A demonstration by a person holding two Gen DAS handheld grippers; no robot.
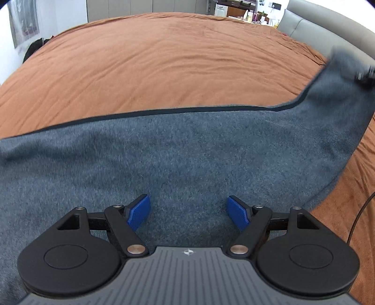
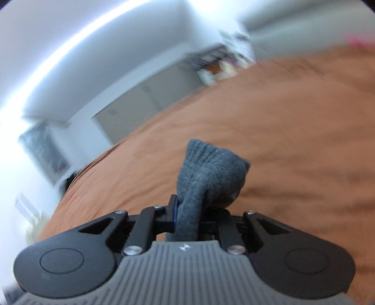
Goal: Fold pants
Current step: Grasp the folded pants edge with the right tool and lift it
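Note:
Grey fleece pants with a dark side stripe lie flat across the near part of the bed. My left gripper is open just above the fabric, with its blue pads apart and nothing between them. At the right, one end of the pants is lifted off the bed toward my right gripper, which shows blurred at the edge. In the right wrist view my right gripper is shut on a bunched end of the pants and holds it up above the bed. That view is tilted and motion-blurred.
A rust-orange bedspread covers the bed. A grey headboard stands at the far right. A cluttered shelf and cabinets line the far wall. A dark cable runs at the right edge.

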